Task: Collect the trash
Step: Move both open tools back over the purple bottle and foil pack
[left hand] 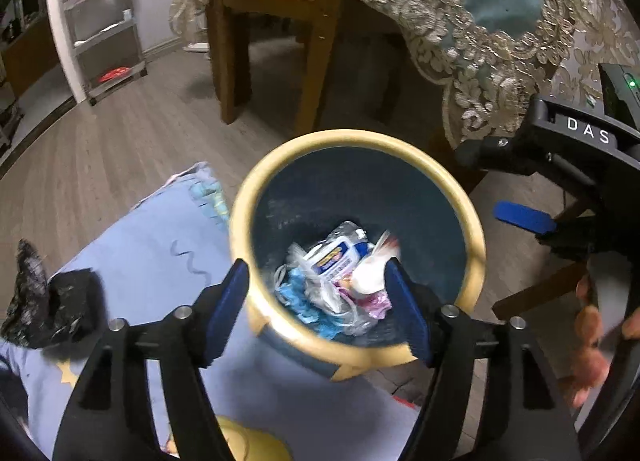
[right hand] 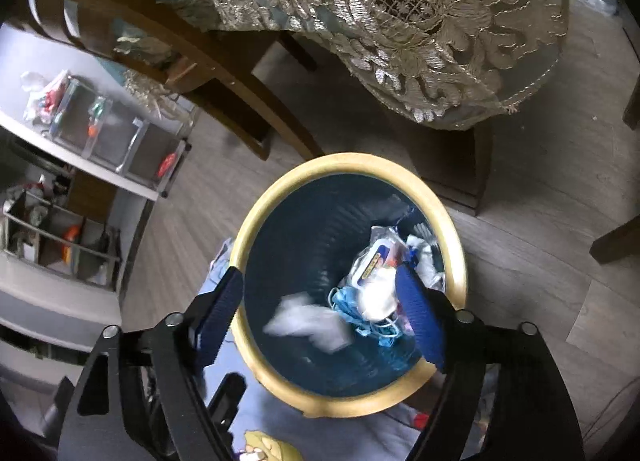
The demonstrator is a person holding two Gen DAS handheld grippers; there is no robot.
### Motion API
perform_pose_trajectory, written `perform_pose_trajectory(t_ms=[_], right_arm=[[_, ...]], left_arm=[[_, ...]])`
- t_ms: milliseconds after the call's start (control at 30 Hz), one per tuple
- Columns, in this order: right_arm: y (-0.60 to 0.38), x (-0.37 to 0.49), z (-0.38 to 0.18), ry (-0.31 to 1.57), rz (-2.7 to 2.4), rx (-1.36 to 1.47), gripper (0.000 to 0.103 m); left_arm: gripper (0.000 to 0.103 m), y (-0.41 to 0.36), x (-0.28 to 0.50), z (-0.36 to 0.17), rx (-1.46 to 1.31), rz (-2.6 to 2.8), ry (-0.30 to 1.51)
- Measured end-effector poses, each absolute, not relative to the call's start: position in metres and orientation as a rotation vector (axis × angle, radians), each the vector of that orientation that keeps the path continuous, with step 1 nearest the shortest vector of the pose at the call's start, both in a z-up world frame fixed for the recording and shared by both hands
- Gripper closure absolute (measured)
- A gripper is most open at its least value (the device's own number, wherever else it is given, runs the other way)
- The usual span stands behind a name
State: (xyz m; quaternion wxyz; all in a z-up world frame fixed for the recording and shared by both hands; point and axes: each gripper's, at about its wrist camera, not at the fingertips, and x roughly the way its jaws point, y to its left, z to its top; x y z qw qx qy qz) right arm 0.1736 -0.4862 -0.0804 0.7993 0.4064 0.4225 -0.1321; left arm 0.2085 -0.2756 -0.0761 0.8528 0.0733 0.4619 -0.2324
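A dark blue trash bin with a yellow rim [left hand: 248, 197] stands on the floor and holds mixed trash [left hand: 336, 273]: plastic wrappers, a blue mask, white tissue. My left gripper [left hand: 316, 301] is open and empty above the bin's near edge. In the right wrist view the same bin's rim [right hand: 256, 213] is below my right gripper [right hand: 320, 309], which is open. A blurred white tissue [right hand: 308, 323] is in mid-air inside the bin, between the fingers. The right gripper's body [left hand: 576, 165] shows at the right of the left wrist view.
A light blue cloth [left hand: 160, 245] lies left of the bin with a black crumpled item [left hand: 44, 301] on it. A wooden chair [left hand: 272, 33] and a table with a lace cloth [left hand: 500, 29] stand behind. A shelf unit [left hand: 100, 17] is at far left.
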Motion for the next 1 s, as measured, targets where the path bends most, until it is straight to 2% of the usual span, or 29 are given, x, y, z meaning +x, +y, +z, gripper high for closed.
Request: perform_pose_trajectory(t_ms=[167,400,467,600,1000], right_arm=[[-0.478,0.176,-0.070,0.900,-0.259,0.815,0.015],[-0.445,0.175,-0.045,0.891,-0.199,0.669,0.010],[-0.436,0.172,-0.039,0.888,-0.184,0.644,0.009],[-0.409,0.165,-0.025,0.873,-0.137,0.575,0.008],[-0.328,0.136,-0.019,0.909,0.007,0.441,0.007]], left_arm=[[0.025,-0.243,0.193,-0.057,0.168,-0.445,0.934],[0.022,-0.194,0.169,-0.022,0.166,-0.386,0.888],[0.017,-0.176,0.160,-0.010,0.160,-0.360,0.867],[0.014,-0.143,0.140,0.006,0.144,-0.322,0.840],[0.011,-0.040,0.073,0.002,0.165,-0.201,0.847]])
